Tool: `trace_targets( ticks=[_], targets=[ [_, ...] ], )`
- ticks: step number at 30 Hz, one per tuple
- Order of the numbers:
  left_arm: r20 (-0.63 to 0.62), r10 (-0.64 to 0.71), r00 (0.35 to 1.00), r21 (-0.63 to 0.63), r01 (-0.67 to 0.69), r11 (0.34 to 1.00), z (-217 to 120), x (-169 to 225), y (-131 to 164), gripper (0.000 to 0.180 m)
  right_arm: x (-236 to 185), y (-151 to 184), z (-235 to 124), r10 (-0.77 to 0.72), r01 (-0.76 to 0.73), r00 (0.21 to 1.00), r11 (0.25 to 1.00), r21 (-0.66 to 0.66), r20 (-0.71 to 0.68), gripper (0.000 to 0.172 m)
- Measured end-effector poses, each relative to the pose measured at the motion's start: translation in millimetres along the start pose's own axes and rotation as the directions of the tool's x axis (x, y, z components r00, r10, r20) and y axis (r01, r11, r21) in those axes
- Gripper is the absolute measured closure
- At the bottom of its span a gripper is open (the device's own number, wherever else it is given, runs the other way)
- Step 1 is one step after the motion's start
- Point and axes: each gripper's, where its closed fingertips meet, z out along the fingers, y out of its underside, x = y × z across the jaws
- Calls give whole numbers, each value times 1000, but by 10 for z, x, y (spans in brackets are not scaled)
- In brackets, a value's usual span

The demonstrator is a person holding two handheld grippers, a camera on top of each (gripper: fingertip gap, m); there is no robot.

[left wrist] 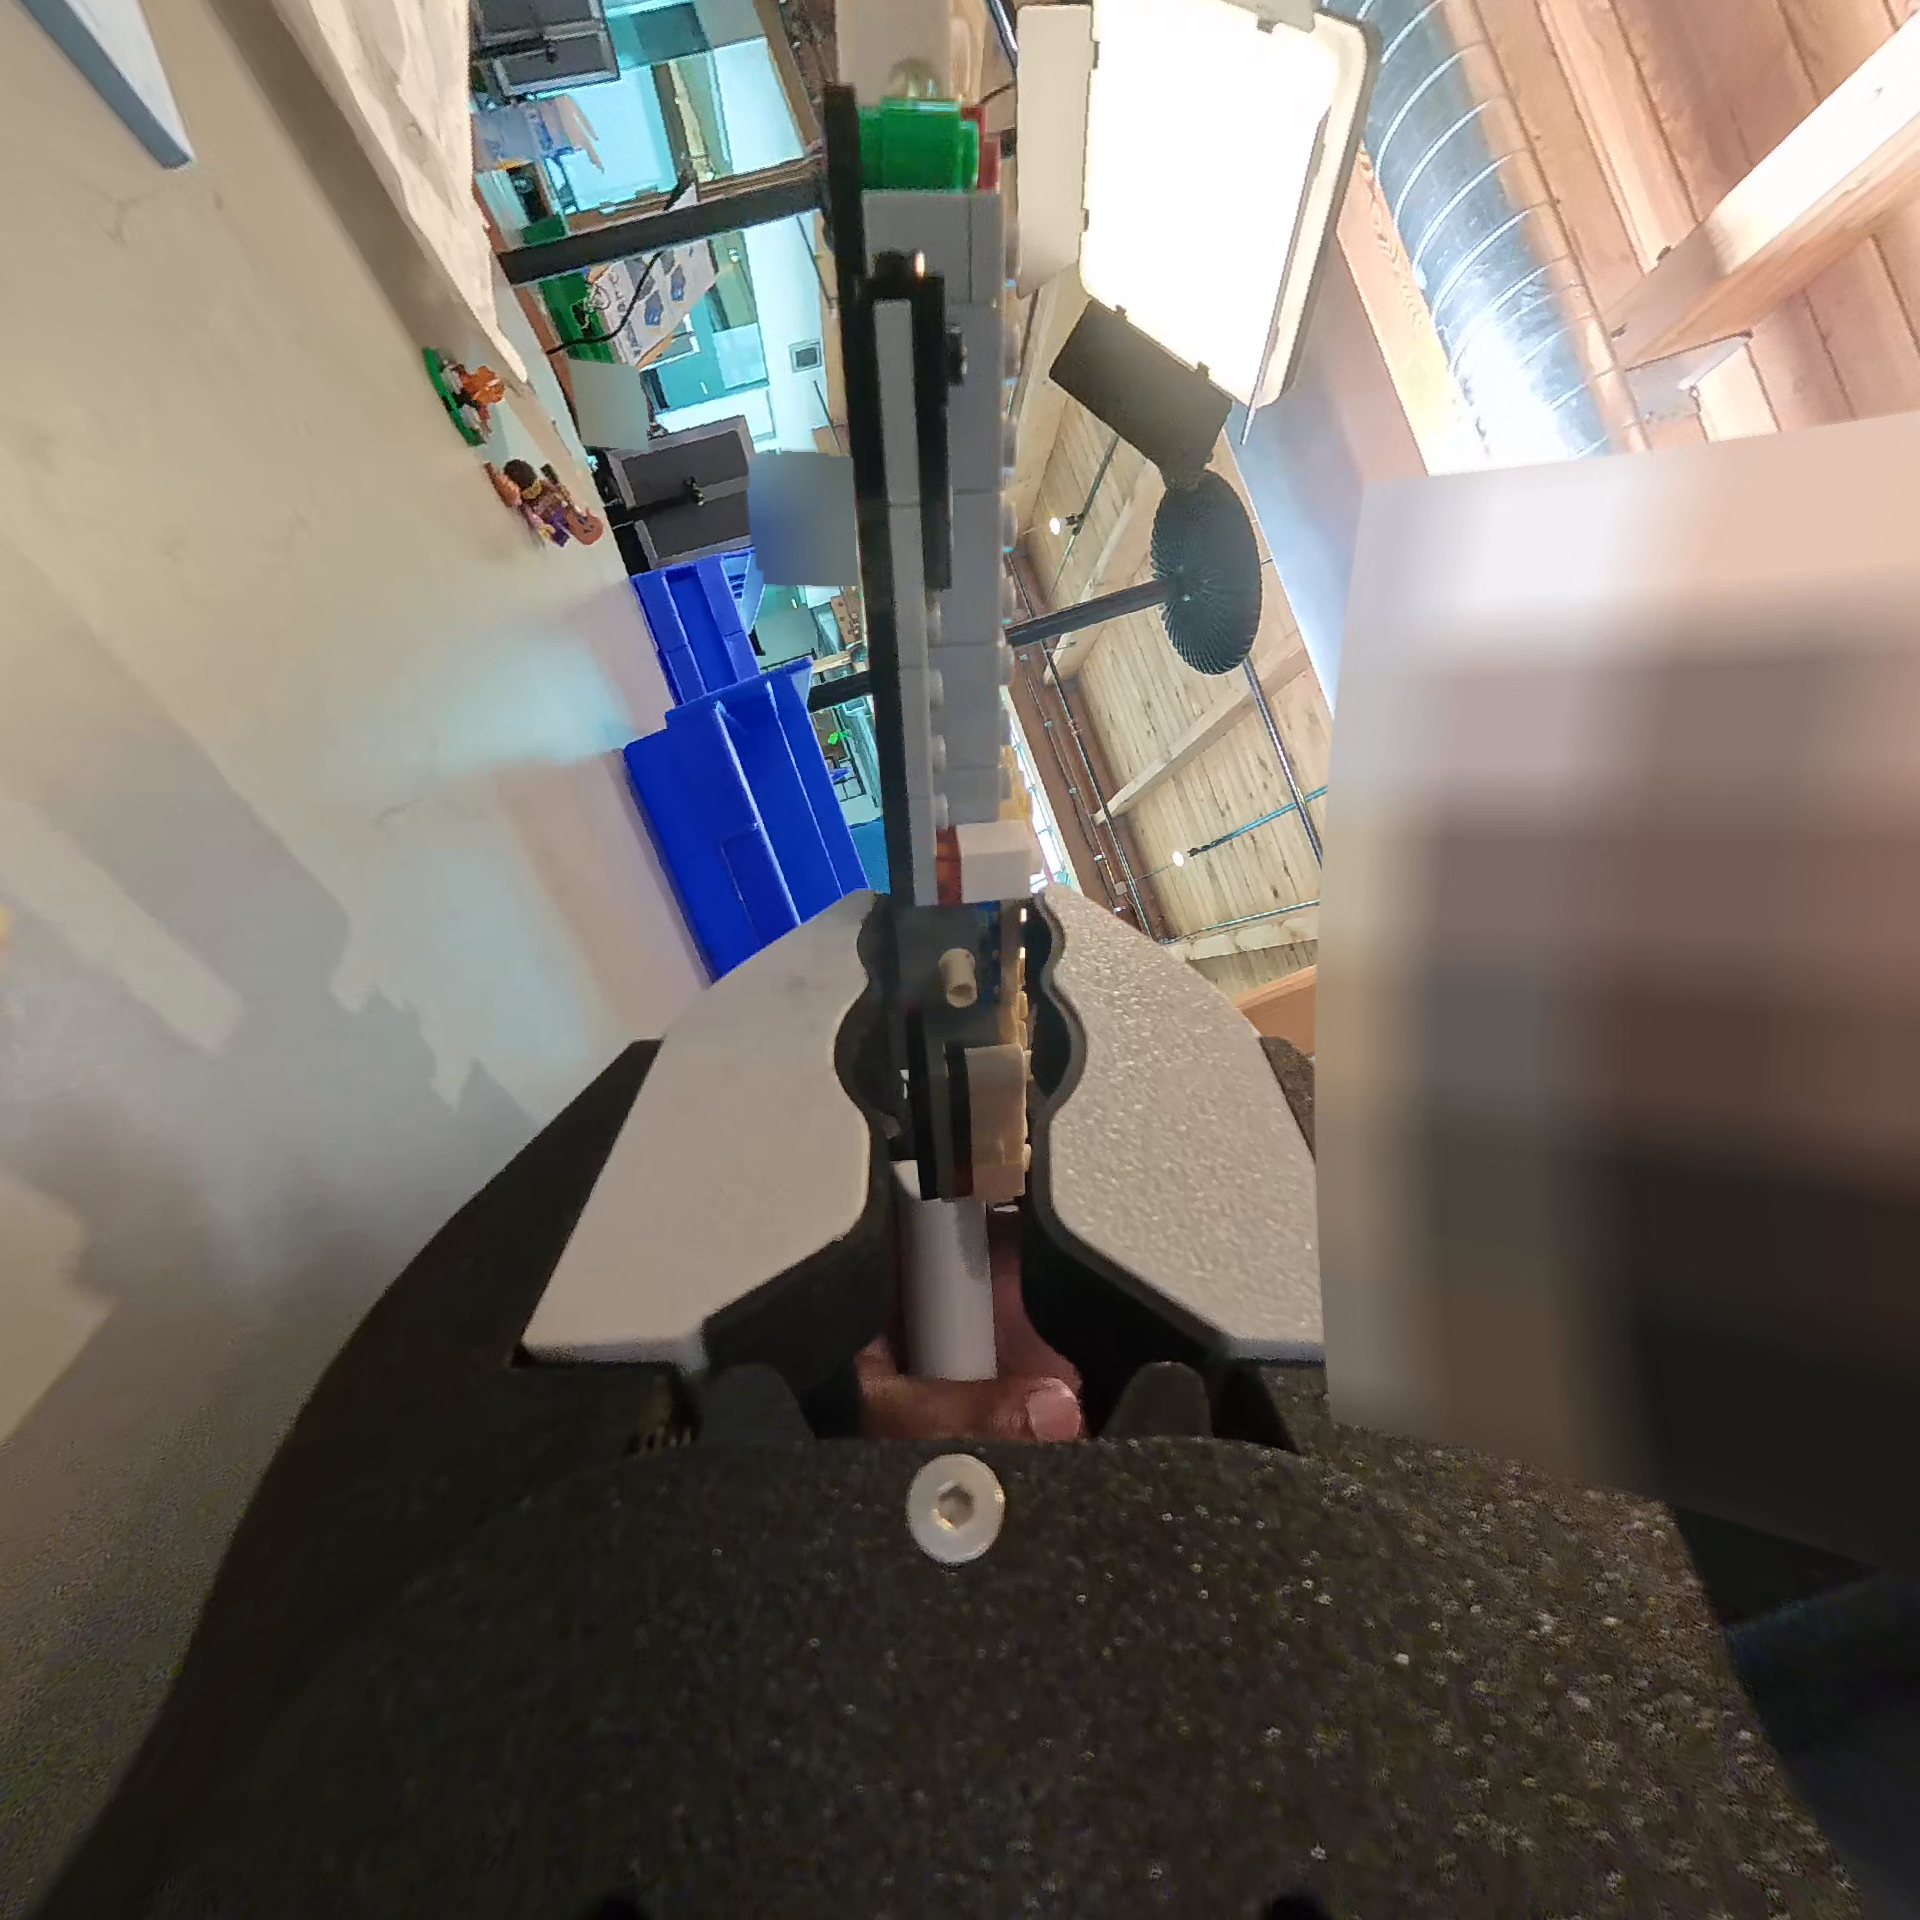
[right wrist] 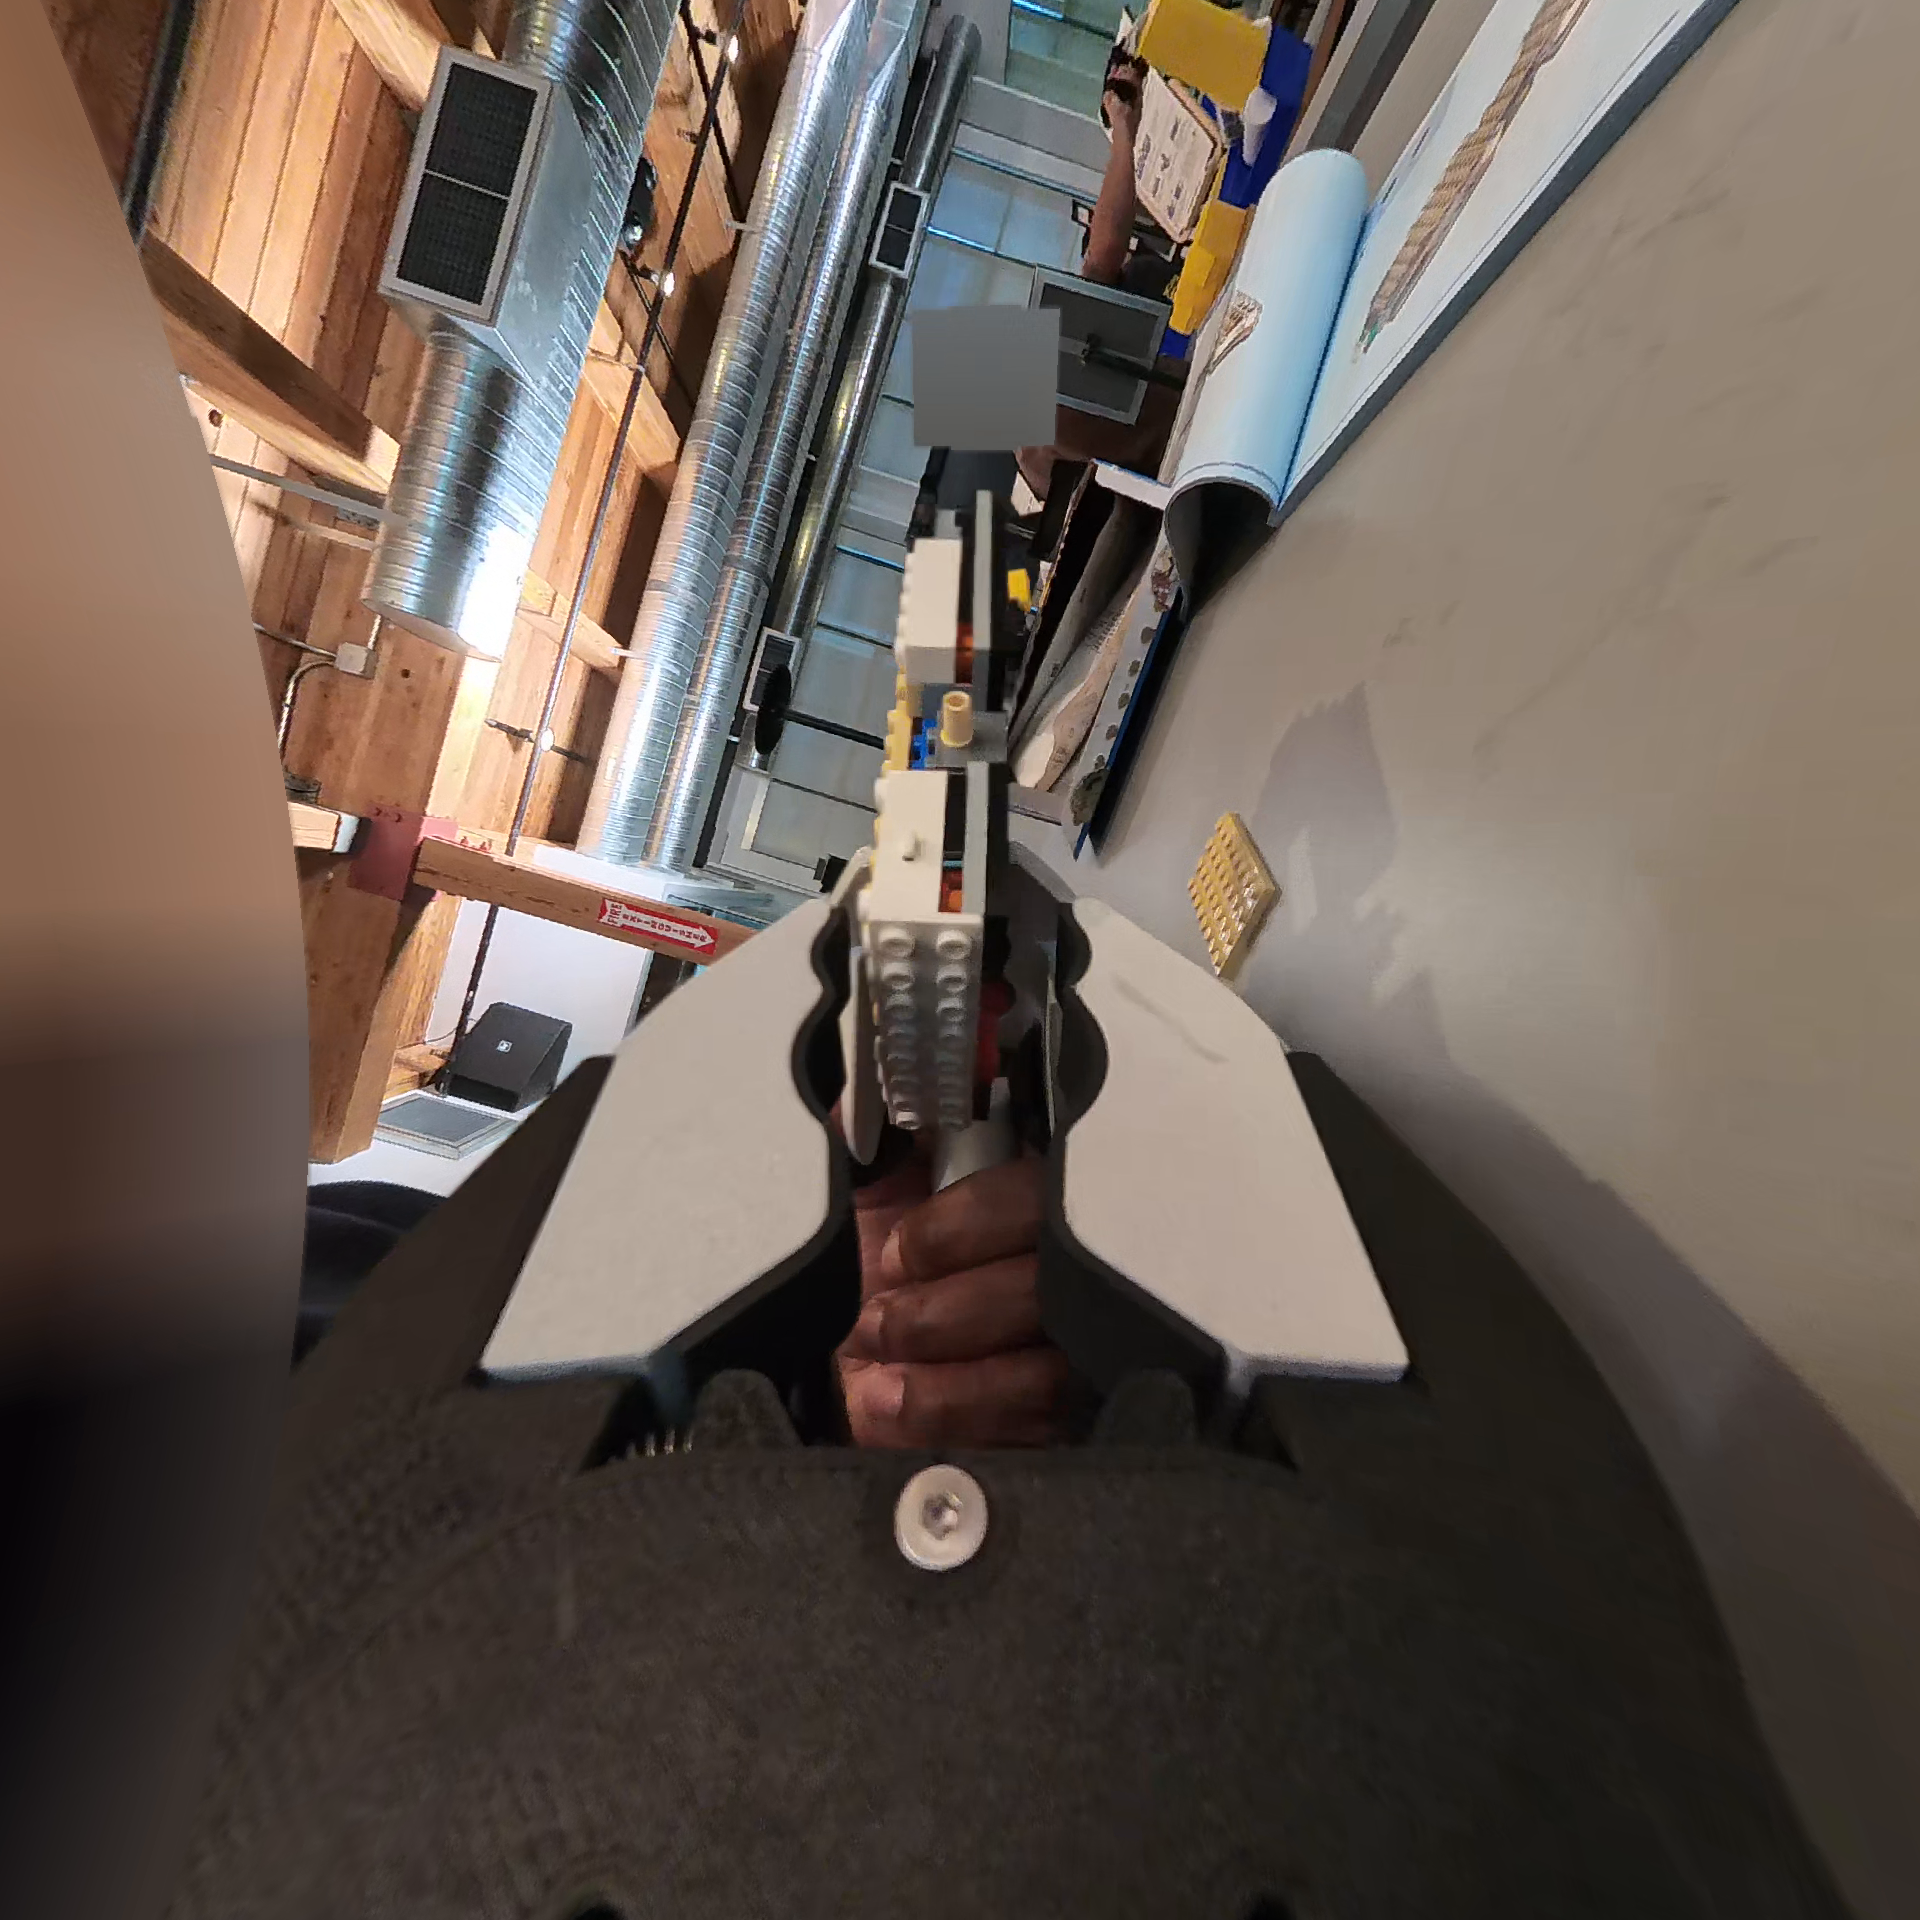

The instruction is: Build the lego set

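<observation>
In the left wrist view my left gripper (left wrist: pixel 956 935) is shut on a long brick model (left wrist: pixel 935 582) of grey and black plates. The model runs forward to a green block (left wrist: pixel 920 140), and a tan peg (left wrist: pixel 958 977) sits between the fingers. In the right wrist view my right gripper (right wrist: pixel 956 925) is open around an end of the brick model (right wrist: pixel 925 997), a white studded plate backed by grey and red parts. Dark gaps show beside the model. A tan peg (right wrist: pixel 956 717) sticks out farther along. A hand (right wrist: pixel 956 1309) grips a grey tube (left wrist: pixel 951 1288) below the jaws.
Both views are rolled sideways. The table (left wrist: pixel 208 623) carries small figures (left wrist: pixel 540 499) and blue bins (left wrist: pixel 748 810); a studio lamp (left wrist: pixel 1195 177) hangs near. In the right wrist view the table (right wrist: pixel 1558 727) bears a tan plate (right wrist: pixel 1231 894) and an open booklet (right wrist: pixel 1351 312). Only a small space, under 4 cm, lies between the two pairs of fingers.
</observation>
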Motion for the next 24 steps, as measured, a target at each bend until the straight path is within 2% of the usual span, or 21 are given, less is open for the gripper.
trace_targets(
  ticks=[8,24],
  targets=[
    [-30,50,998,1,-50,999,-6,70,14,158,-93,29,35,-40,40,999,999,1,31,146],
    [-76,17,997,-3,-17,1000,11,125,36,158,-155,26,15,-101,101,994,995,13,33,147]
  ],
)
